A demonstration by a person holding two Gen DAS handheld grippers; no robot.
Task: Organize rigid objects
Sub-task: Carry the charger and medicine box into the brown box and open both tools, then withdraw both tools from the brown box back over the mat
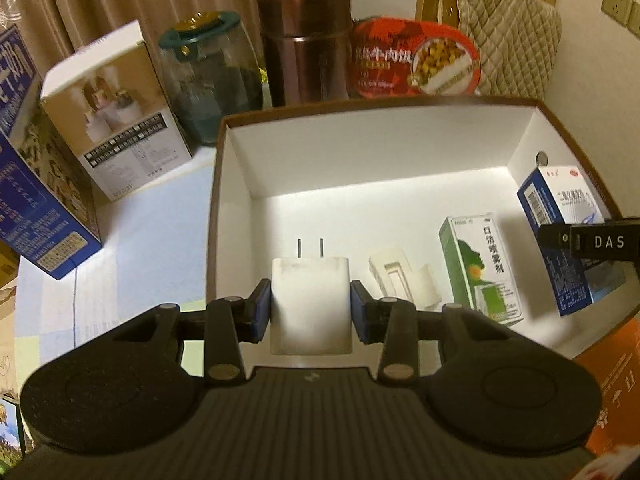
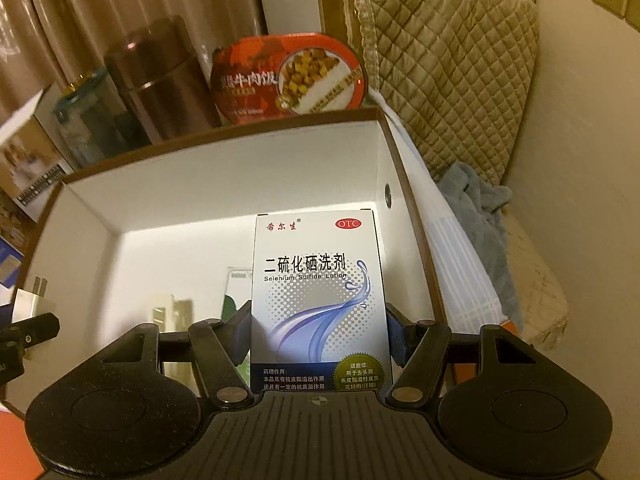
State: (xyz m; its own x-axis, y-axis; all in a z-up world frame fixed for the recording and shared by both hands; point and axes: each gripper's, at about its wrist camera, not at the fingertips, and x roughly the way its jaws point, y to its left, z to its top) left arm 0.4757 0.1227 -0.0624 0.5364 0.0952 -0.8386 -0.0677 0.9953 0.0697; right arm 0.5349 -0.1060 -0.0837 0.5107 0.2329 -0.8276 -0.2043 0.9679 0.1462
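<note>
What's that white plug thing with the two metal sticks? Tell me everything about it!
It is a white charger plug, a smooth plastic-looking block with rounded corners and a few grey smudges. Two thin metal prongs stick out of its far end, pointing away from the camera. The left gripper holds it, one blue pad pressing on each side. It hangs over the near left part of the open white box, with the box floor showing beyond it. The right wrist view shows it too, at the left edge.

Counted: one open box (image 1: 224, 184), one charger (image 1: 310, 300), one thermos (image 1: 304, 40), one jar (image 1: 212, 80), one red meal tub (image 1: 416, 60), five cartons.
</note>
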